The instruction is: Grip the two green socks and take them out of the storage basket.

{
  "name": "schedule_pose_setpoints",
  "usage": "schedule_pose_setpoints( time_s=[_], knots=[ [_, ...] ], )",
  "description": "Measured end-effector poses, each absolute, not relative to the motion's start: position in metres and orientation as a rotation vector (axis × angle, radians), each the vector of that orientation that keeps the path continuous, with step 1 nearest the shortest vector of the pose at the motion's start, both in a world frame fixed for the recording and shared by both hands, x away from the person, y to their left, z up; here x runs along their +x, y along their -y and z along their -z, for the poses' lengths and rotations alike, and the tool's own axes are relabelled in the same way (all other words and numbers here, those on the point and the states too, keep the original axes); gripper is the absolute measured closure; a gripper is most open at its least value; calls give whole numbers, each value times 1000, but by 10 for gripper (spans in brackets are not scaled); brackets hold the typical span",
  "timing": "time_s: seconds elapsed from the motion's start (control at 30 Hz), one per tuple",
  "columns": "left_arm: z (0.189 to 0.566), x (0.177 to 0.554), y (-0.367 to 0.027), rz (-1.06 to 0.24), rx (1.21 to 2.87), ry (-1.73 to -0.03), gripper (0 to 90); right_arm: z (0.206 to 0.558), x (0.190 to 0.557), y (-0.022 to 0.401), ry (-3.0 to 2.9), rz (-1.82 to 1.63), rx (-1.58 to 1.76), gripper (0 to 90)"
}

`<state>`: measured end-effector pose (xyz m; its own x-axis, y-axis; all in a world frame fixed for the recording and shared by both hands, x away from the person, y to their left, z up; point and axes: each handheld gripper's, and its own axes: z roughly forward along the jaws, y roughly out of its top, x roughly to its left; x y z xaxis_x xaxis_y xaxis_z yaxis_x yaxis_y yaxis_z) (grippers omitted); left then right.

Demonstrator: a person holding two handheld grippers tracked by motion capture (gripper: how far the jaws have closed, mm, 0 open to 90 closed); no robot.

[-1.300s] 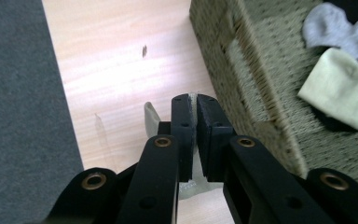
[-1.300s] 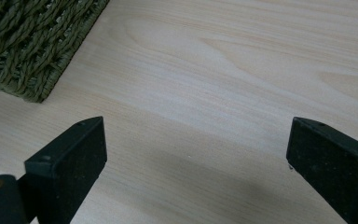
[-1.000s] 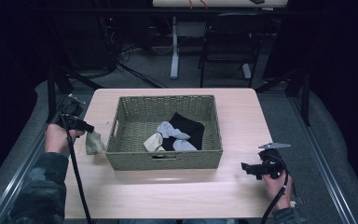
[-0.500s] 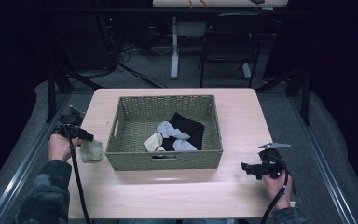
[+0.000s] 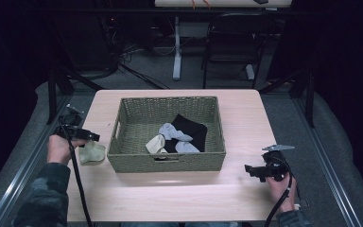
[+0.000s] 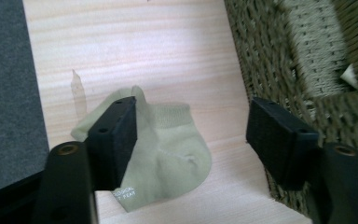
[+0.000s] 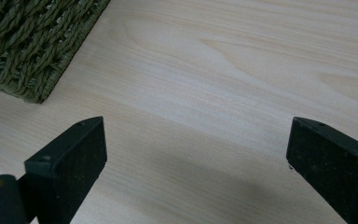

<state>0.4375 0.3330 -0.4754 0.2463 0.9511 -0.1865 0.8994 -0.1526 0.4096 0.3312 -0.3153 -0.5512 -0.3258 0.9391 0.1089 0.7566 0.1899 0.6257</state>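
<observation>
A pale green sock (image 5: 92, 152) (image 6: 163, 158) lies flat on the wooden table (image 5: 246, 123), just left of the woven basket (image 5: 168, 161). My left gripper (image 5: 89, 137) (image 6: 191, 135) hovers over the sock, open, with the sock below and between its jaws; the right jaw is close to the basket wall (image 6: 279, 60). Inside the basket lie a grey sock (image 5: 172, 132), a black one (image 5: 191, 127) and a cream one (image 5: 155, 143). My right gripper (image 5: 249, 170) (image 7: 196, 158) rests open at the table's right front, with only bare wood between its jaws.
The basket's corner (image 7: 32, 46) sits to the upper left of my right gripper. Grey floor (image 6: 9, 93) borders the table's left edge. A chair (image 5: 231, 38) and desk legs (image 5: 177, 47) stand beyond the far edge.
My left gripper carried the pale green sock down and toward the front, then opened and let it go; the sock now lies on the table. The right gripper has stayed put.
</observation>
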Motion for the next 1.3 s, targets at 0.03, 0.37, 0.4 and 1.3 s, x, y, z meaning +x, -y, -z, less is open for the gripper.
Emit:
schedule_pose_setpoints(
  time_s=[0.03,0.37,0.4,1.3],
  knots=[
    [472,437,-332,-170,2091,-1678,290,551,331,315,-2171,-866,1609,44],
    [423,438,-307,-271,2088,-1574,187,551,331,315,-2172,-870,1608,44],
    [418,439,-302,-280,2093,-1559,182,551,331,315,-2171,-870,1609,44],
    [415,472,-176,-253,2260,-1303,126,550,331,317,-2172,-874,1608,45]
  ],
)
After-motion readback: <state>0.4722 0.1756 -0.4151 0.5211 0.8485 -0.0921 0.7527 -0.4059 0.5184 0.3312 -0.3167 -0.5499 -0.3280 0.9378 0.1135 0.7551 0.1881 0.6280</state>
